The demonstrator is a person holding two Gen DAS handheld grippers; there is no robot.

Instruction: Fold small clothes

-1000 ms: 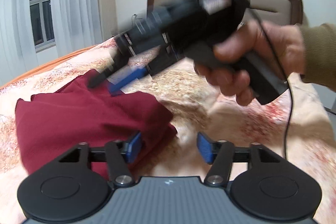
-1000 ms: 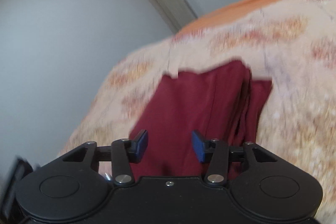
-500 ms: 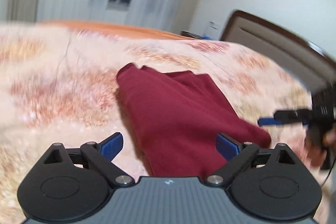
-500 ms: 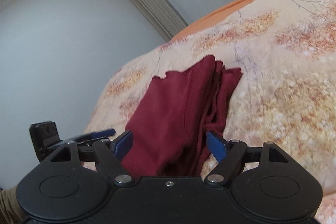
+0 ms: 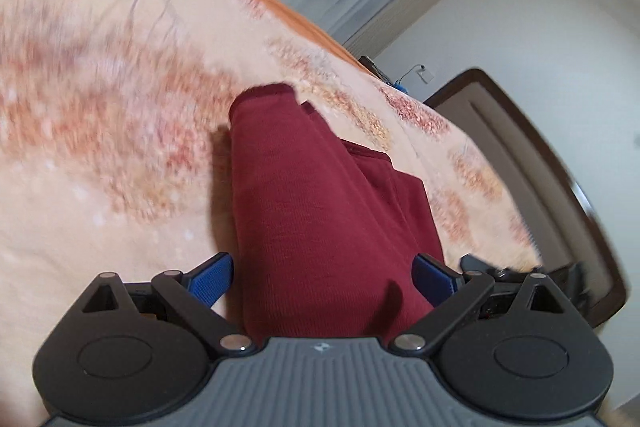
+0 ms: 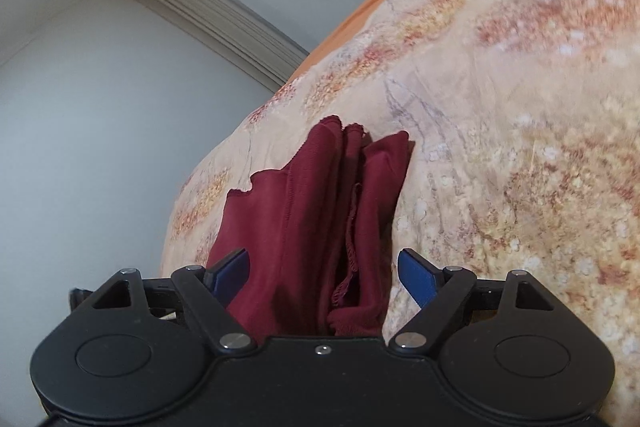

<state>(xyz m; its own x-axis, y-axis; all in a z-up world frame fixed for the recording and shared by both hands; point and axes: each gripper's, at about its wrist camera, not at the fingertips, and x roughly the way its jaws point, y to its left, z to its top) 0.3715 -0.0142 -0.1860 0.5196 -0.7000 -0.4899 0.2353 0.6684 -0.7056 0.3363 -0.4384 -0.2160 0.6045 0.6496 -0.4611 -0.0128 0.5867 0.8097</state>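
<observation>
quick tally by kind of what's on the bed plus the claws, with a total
dark red folded garment: 1
floral bedspread under it: 1
claws: 2, the left claw and the right claw, both open with the garment's near end between the blue pads
total: 4
</observation>
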